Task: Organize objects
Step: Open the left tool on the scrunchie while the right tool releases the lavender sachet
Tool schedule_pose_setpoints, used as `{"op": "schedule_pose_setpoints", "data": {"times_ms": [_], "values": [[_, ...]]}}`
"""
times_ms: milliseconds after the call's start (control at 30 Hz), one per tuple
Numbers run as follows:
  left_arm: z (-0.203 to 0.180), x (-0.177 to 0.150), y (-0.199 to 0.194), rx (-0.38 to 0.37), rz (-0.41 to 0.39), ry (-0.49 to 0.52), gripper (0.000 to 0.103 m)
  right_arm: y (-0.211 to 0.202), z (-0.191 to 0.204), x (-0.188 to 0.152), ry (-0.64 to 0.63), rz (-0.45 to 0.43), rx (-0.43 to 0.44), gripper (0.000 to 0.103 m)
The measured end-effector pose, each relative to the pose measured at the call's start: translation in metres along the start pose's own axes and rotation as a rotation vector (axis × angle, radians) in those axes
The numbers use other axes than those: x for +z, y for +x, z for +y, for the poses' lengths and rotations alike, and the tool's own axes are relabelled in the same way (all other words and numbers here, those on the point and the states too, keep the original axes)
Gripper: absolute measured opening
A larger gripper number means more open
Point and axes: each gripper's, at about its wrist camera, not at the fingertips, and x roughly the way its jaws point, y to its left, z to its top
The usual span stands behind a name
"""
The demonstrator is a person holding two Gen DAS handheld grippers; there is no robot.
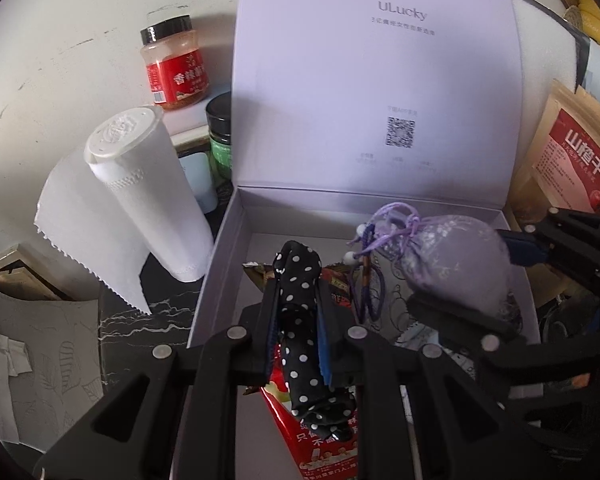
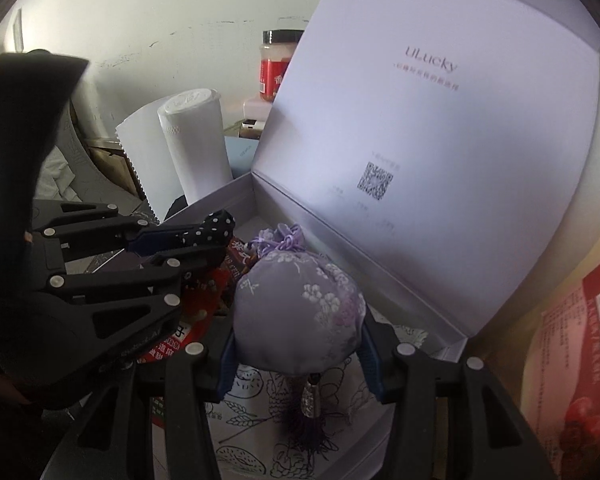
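Left wrist view: left gripper (image 1: pixel 298 312) clamps a polka-dot cloth roll (image 1: pixel 300 320) over the open box (image 1: pixel 220 264). Right gripper (image 2: pixel 300 344) squeezes the lavender sachet (image 2: pixel 300 308).

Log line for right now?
left gripper: shut on polka-dot cloth | right gripper: shut on lavender sachet | both over open box

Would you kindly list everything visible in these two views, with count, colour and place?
gift box: one, pale lilac, centre, lid upright
polka-dot cloth roll: one, black with white dots, held over the box
sachet pouch: one, lilac, held over the box
snack packets: at least two, mostly red, inside the box
paper towel roll: one, white, left of the box
spice jar: one, red label, behind the roll
green jar: one, beside the lid
dried-fruit bag: one, tan and red, right
left gripper: shut on the cloth roll
right gripper: shut on the pouch
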Motion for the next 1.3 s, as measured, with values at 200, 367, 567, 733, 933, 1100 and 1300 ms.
{"op": "schedule_pose_setpoints", "data": {"times_ms": [200, 367, 567, 733, 933, 1100, 1300], "values": [[-0.005, 0.0, 0.001, -0.009, 0.014, 0.017, 0.015, 0.008, -0.004, -0.002, 0.013, 0.036, -0.028, 0.053], [-0.007, 0.001, 0.004, -0.019, 0.028, 0.022, 0.017, 0.012, -0.007, -0.003, 0.023, 0.061, -0.043, 0.056], [-0.005, 0.001, 0.004, 0.006, 0.039, 0.009, 0.031, 0.007, -0.013, -0.007, 0.043, 0.067, -0.06, 0.062], [-0.007, 0.0, -0.003, 0.033, 0.032, 0.008, 0.036, -0.005, -0.012, -0.008, 0.029, 0.058, -0.094, 0.064], [-0.013, -0.004, -0.019, 0.019, 0.012, 0.005, 0.038, -0.024, -0.007, -0.008, 0.006, 0.033, -0.125, 0.065], [-0.017, -0.005, -0.037, 0.02, -0.021, 0.015, 0.038, -0.043, -0.008, -0.007, 0.011, 0.006, -0.134, 0.065], [-0.016, -0.002, -0.062, 0.041, -0.057, -0.007, 0.041, -0.066, -0.004, -0.006, 0.022, -0.038, -0.152, 0.065]]}}
